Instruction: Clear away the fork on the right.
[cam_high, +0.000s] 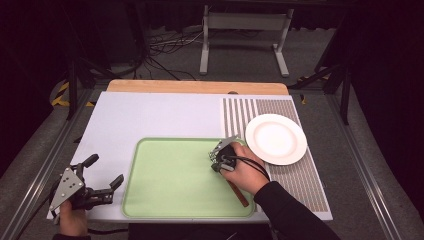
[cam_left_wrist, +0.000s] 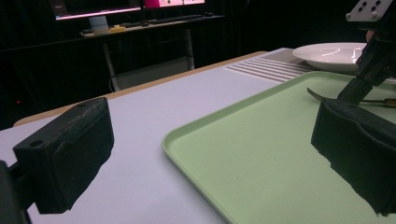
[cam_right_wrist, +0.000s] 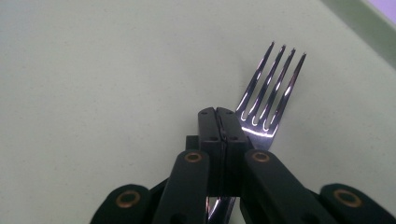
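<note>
A white mat (cam_high: 150, 117) covers most of the table (cam_high: 197, 86), whose wooden edge shows at the far side; a striped patch (cam_high: 295, 150) runs down the mat's right part. On the mat lies a green tray (cam_high: 165, 200), and just right of its far corner sits a white plate (cam_high: 275, 138) on the stripes.

The right gripper (cam_high: 220, 156) is over the tray's right part, jaws closed together on a fork (cam_right_wrist: 268, 100). The right gripper view shows four tines pointing away over the tray floor, just past the jaw tips. The high view shows a brown handle (cam_high: 239, 194) sticking out behind the hand.

The left gripper (cam_high: 102, 176) hovers at the mat's near left corner, jaws wide apart, holding nothing. Its view looks across the tray to the plate and shows a desk with lit screens (cam_left_wrist: 100, 9) in the dark room.

The high view shows grey carpet, cables and a metal stand (cam_high: 245, 30) beyond the table.
</note>
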